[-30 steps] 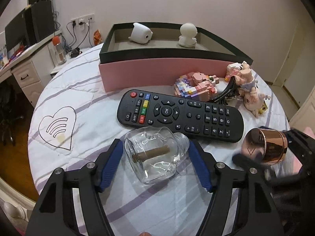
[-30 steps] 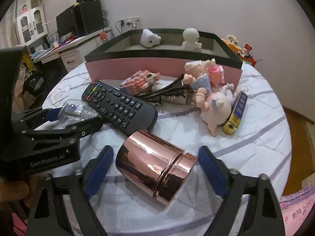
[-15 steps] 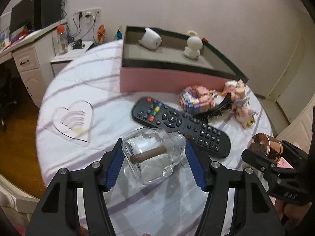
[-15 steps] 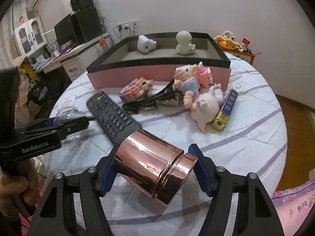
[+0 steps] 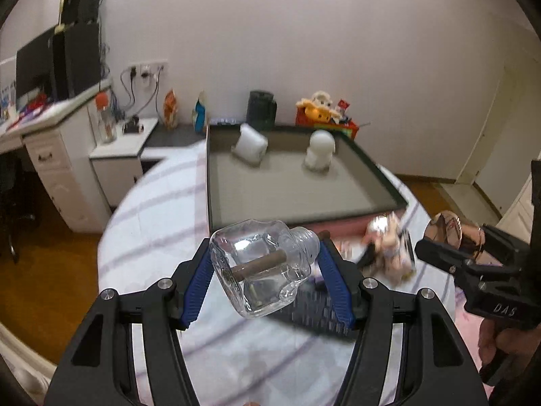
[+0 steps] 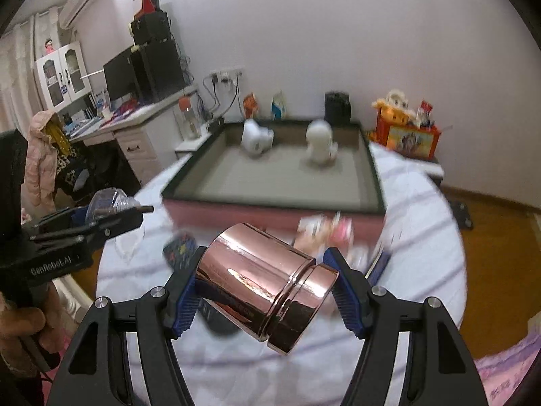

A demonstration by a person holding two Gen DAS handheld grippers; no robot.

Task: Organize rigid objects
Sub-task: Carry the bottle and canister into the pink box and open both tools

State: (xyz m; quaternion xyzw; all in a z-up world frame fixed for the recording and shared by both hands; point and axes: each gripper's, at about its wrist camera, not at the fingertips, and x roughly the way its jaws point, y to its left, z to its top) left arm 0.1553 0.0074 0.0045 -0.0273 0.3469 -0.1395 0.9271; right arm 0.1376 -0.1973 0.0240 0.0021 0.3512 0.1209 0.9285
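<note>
While aloft — left gripper (image 5: pixel 265 272) clamps glass bottle (image 5: pixel 262 265) | right gripper (image 6: pixel 265 291) clamps copper canister (image 6: pixel 267 282)

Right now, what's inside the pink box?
Inside the pink box, two white figurines stand near the back wall: a boxy one and a round-headed one. The remaining grey floor looks bare; the nearest strip is hidden behind the front rim.

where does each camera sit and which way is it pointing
Left wrist: rides the left gripper, looks along its fingers past the held glass bottle toward the tray; right gripper at right edge.
Right wrist: rides the right gripper, holding the copper tin, facing the tray; a hand shows.
Shared: tray, both white figures.
</note>
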